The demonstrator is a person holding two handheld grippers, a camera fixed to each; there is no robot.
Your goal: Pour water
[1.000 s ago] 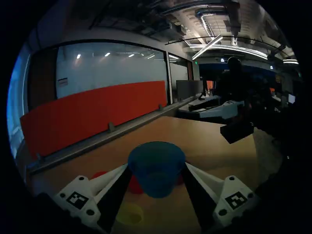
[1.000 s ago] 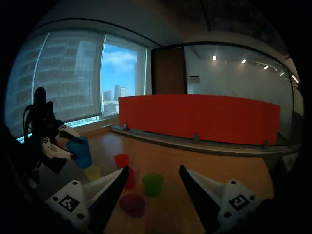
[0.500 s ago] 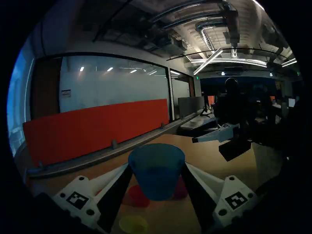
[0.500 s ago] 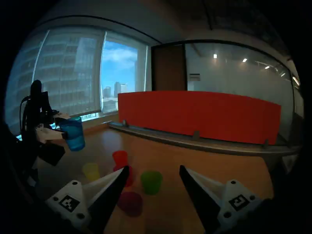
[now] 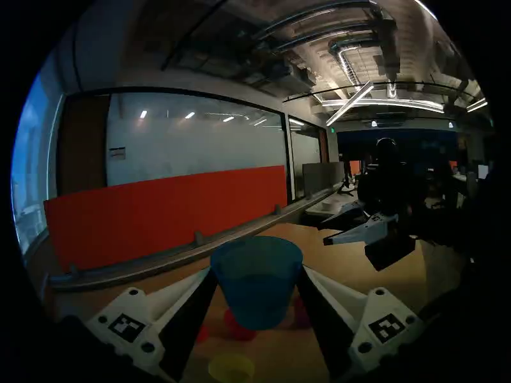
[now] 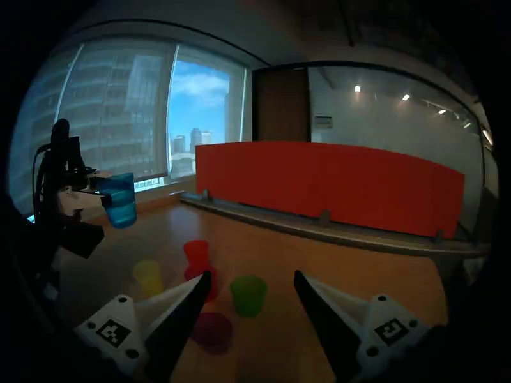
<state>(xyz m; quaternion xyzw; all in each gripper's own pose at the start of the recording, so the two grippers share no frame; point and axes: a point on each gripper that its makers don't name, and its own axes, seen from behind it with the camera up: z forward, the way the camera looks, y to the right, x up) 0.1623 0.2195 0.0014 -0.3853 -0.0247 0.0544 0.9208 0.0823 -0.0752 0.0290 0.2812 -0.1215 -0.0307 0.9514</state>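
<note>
We see a wooden worktop backed by a long orange partition. Our left gripper hovers above the worktop, its fingers clamped on either side of the blue cup, which sits upright between them. Our right gripper hangs low with its fingers spread and nothing between them. On the worktop ahead of it stand a red cup, a green cup, a yellow cup and a purple cup, near one another.
</note>
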